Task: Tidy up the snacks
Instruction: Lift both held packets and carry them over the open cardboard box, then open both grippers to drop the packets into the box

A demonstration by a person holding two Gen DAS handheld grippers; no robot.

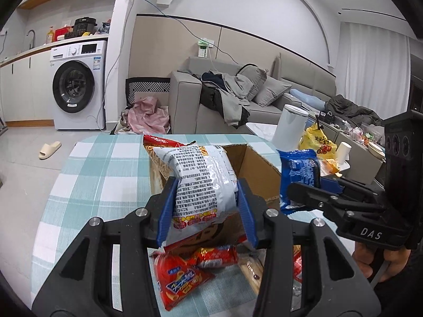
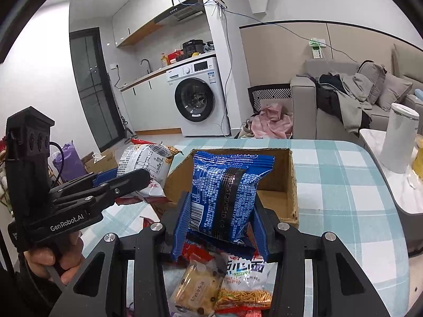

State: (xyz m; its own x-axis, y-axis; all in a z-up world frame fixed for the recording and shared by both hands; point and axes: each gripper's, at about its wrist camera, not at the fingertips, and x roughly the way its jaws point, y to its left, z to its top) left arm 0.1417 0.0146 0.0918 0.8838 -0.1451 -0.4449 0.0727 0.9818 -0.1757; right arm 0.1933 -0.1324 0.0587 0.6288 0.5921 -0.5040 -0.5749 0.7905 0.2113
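I see my left gripper point(image 1: 206, 198) pinching a white snack bag point(image 1: 201, 182) and my right gripper point(image 2: 222, 224) pinching a blue packet point(image 2: 224, 192), both mid-frame over the cardboard box point(image 2: 285, 174) on the checked tablecloth point(image 2: 343, 185); washing machine point(image 1: 76, 89) upper left.

A lived-in home apartment is showing here: a washing machine point(image 1: 76, 84) is sitting under a kitchen counter point(image 1: 53, 45), a range hood point(image 2: 182, 13) is hanging above, and clothes are lying heaped on a grey sofa point(image 1: 190, 97).
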